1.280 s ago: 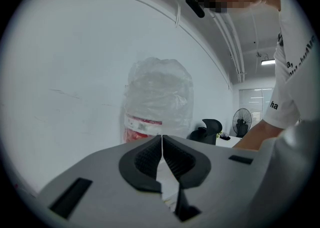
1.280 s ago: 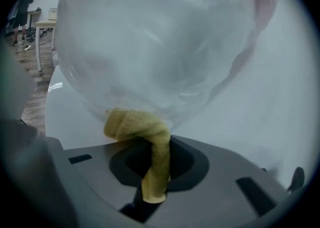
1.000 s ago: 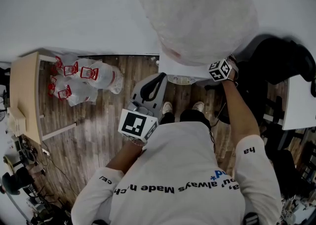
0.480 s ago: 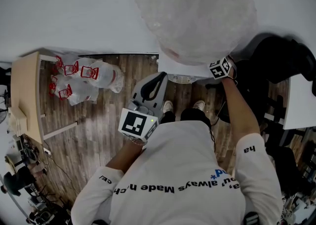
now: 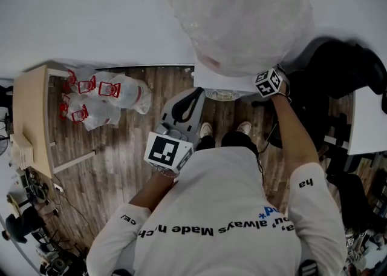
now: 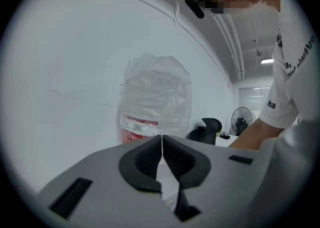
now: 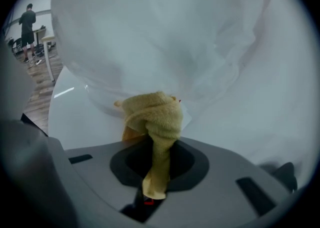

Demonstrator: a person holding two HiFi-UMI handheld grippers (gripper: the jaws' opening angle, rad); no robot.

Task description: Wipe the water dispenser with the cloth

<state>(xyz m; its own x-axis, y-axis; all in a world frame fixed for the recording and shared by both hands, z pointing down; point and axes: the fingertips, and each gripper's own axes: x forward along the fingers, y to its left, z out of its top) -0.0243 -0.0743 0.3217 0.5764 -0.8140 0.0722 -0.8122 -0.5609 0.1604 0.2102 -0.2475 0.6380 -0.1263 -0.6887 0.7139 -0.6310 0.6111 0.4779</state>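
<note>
Nudged up slightly, right claw (image 7: 159,153) w/ cloth (image 7: 154,117) clamped at water dispenser (image 7: 80,122) — left claw (image 6: 162,161) (empty) closed.

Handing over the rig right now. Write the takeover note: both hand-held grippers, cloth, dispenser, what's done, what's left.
Right hand-held gripper: shut on the yellow cloth, its bunched end at the top of the water dispenser, by the foot of the plastic-wrapped bottle.
Left hand-held gripper: shut, empty, held low away from the dispenser.
Done: cloth gripped and at the surface.
Left: wiping; how much is already wiped doesn't show.
</note>
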